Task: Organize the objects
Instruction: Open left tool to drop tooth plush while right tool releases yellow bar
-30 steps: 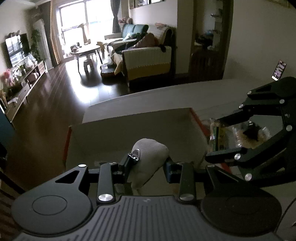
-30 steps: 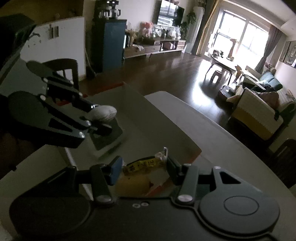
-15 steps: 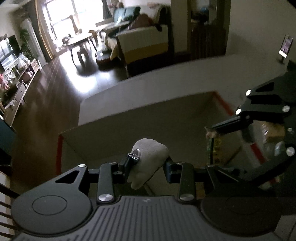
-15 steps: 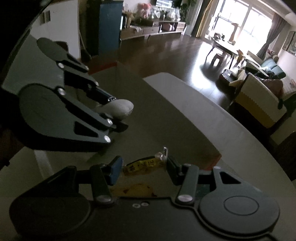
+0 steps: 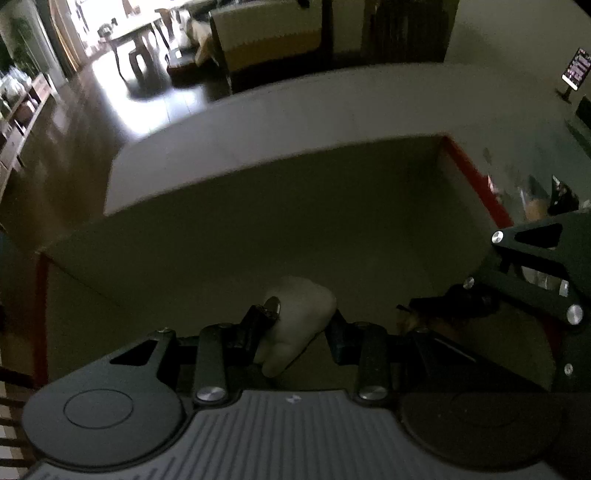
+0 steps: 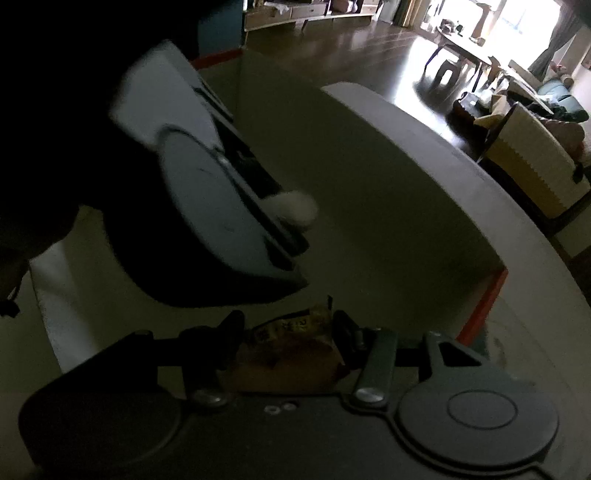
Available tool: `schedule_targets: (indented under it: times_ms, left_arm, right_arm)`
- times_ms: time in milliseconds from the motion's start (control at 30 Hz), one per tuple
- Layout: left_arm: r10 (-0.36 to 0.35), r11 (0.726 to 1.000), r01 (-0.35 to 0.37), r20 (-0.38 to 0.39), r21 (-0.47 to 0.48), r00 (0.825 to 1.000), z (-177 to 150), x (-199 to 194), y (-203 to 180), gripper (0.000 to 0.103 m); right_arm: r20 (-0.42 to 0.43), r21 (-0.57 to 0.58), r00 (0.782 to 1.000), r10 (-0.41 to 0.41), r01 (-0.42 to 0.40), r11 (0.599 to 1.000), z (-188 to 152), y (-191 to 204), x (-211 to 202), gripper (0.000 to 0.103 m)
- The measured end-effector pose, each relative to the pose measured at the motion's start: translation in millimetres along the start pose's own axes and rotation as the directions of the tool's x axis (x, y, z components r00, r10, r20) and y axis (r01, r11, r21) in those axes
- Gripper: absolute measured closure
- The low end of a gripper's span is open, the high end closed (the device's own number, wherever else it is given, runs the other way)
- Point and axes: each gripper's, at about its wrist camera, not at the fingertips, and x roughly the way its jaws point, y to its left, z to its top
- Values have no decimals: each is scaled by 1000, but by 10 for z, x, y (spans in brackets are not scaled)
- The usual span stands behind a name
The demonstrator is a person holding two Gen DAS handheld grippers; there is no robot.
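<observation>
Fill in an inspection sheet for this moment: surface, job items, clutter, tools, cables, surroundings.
Surface: pale table carrying an open box with red edges; both tools are inside the box.
Job's things: pale rounded soft object in the left tool; yellow-labelled snack packet in the right tool.
Clutter: more packets on the table outside the box's right wall, blurred.
Grippers: left tool shut on the soft object; right tool shut on the packet.
Cables: nothing seen.
Surroundings: dim living room, sofa, coffee table, bright window, small stand-up display on the table's far right.
</observation>
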Motion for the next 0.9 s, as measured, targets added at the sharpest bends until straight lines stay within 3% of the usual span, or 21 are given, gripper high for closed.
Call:
schedule_targets:
  times_ms: [400, 500, 667, 900]
  left_arm:
    - [-40, 998, 32, -135, -60, 990, 13, 267, 17, 66]
    - [-41, 997, 30, -160, -72, 986, 42, 306, 24, 60]
    - [-47, 997, 38, -140, -63, 989, 12, 243, 29, 39]
    - [-31, 998, 25, -100, -56, 994, -51, 98, 42, 39]
  right_arm:
    - [-9, 5, 1000, 10, -10, 1000, -24, 25, 21, 50]
    - [-8, 9, 1000, 14, -14, 1000, -18, 34, 22, 47]
    - [12, -1, 1000, 20, -20, 1000, 6, -14, 13, 39]
    - [61, 31, 997, 43, -45, 998, -56, -91, -113, 33]
